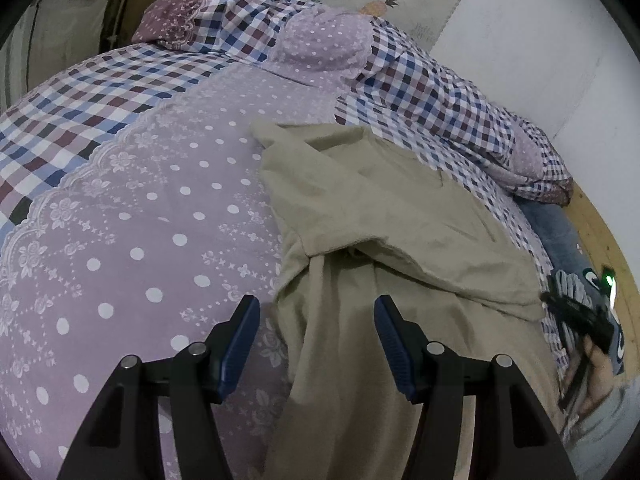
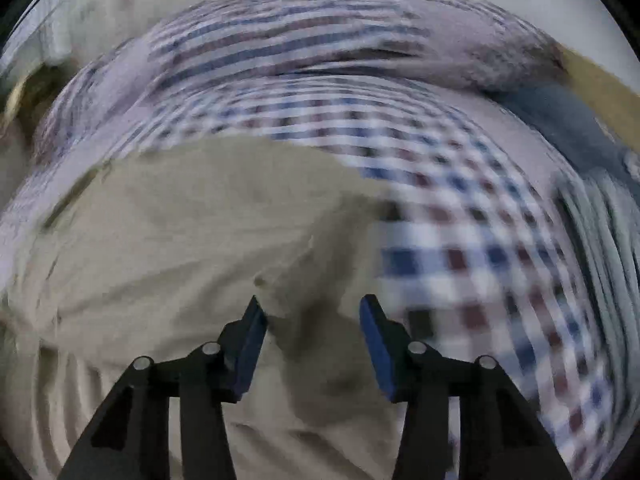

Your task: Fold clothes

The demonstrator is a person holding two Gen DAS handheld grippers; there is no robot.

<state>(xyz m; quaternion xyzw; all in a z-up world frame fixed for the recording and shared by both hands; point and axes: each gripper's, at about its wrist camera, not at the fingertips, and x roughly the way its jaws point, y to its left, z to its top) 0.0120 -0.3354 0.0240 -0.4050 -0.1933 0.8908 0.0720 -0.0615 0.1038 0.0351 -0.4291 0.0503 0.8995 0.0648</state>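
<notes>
On the bed, in the left wrist view, the left hand-held gripper hovers with jaws apart over a beige garment, pads touching nothing. In the right wrist view (badly blurred), the right hand-held gripper stands apart too, above that beige garment.

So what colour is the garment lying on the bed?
Plain khaki-beige, no pattern: the crumpled beige garment shows best in the left wrist view.
</notes>
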